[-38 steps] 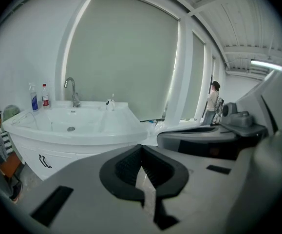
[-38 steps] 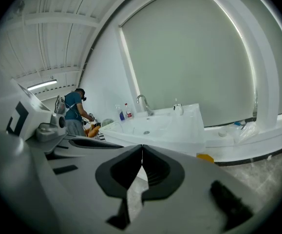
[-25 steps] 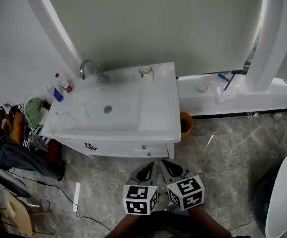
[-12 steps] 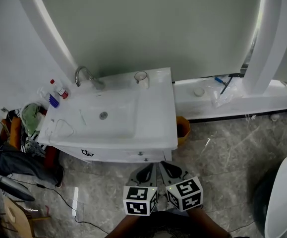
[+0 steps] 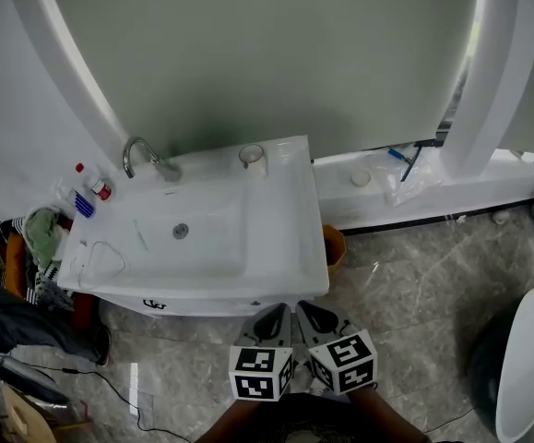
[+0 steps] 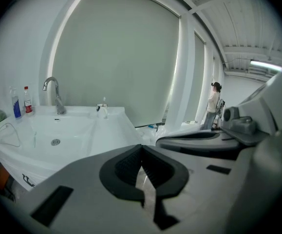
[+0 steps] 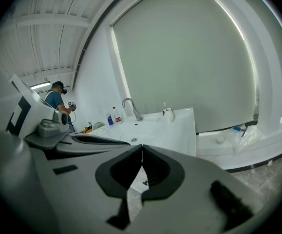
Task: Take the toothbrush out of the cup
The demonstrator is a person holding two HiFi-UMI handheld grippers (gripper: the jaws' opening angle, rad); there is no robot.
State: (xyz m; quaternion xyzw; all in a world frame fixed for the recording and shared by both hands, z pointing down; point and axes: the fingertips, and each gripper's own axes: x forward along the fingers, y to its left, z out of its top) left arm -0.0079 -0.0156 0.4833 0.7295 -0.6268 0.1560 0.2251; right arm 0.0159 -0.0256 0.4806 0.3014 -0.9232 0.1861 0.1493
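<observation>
Two grippers sit side by side at the bottom centre of the head view, left gripper [image 5: 278,310] and right gripper [image 5: 303,308], both angled downward with jaws pressed together on nothing. Their tips lie just below the front edge of the white basin [image 5: 276,247]. Open grey floor [image 5: 414,284] spreads to the right, past an orange bin [image 5: 334,245] tucked against the basin's side. The cup [image 5: 253,158] stands at the basin's back rim, right of the faucet [image 5: 142,155], well apart from both grippers. Only the gripper views show the toothbrush [image 7: 164,104] poking upright out of it, and a person [image 6: 213,104] standing far off.
</observation>
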